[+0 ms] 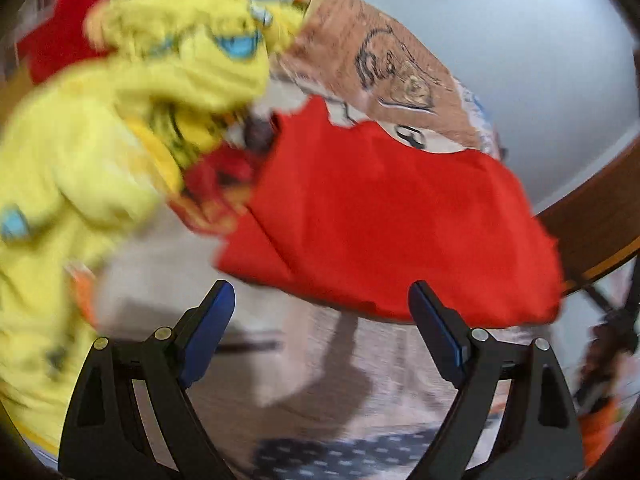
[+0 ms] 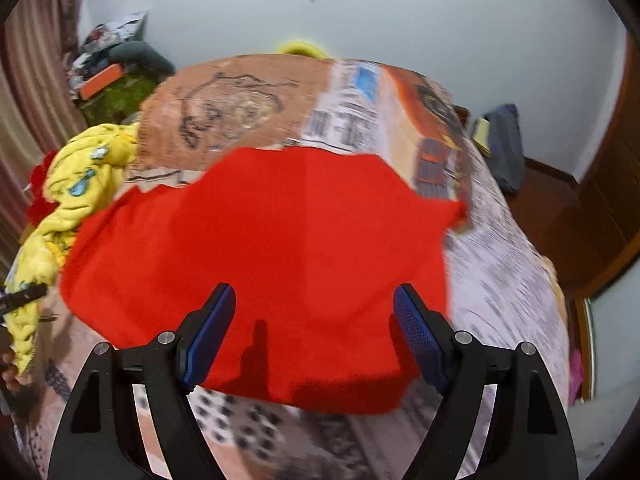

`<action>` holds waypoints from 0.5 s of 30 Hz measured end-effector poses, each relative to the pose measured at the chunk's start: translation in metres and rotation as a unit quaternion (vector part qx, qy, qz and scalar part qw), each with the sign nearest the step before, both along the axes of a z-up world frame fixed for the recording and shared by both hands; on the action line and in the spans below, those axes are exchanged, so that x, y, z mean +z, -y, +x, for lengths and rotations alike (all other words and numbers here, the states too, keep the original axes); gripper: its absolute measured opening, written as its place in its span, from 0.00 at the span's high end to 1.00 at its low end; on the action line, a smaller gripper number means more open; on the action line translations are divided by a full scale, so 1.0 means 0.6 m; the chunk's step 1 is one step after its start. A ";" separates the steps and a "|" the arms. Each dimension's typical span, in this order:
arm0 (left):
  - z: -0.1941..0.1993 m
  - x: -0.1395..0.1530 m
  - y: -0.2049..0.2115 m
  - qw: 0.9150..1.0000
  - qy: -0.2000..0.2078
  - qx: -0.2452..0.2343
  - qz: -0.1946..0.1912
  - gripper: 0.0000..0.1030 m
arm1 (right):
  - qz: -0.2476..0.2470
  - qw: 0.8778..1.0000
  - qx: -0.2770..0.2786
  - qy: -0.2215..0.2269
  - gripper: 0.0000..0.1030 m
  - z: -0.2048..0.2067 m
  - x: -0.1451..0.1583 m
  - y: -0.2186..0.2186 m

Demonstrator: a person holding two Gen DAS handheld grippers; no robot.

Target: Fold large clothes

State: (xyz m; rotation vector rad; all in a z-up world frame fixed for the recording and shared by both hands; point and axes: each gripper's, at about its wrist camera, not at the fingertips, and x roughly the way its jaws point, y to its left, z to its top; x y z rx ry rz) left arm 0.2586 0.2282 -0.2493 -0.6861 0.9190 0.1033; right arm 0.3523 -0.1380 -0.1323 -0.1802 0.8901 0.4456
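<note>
A bed with a patterned bedspread (image 2: pixel 500 280) fills a pale-walled room, a brown printed blanket (image 2: pixel 240 112) spread over its far end. The red garment (image 2: pixel 260 264) lies flat across the middle of the bed, its near hem toward the bed's near edge and one corner reaching the right edge. At the bed's left edge sits a crumpled yellow garment (image 2: pixel 80 176) with blue cartoon prints, with more red cloth (image 1: pixel 60 36) bunched behind it. The left gripper (image 1: pixel 320 320) hangs over the bedspread at the near left corner of the red garment, fingers wide apart and empty. The right gripper (image 2: pixel 314 320) hovers above the garment's near hem, fingers also spread wide, nothing between them. Both views are motion-blurred. No containers can be made out clearly.
</note>
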 end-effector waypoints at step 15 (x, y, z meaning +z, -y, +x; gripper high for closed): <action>0.086 -0.049 0.017 0.992 0.030 -0.013 -0.125 0.15 | -0.041 0.997 0.047 -0.046 0.19 -0.004 -0.076 -0.058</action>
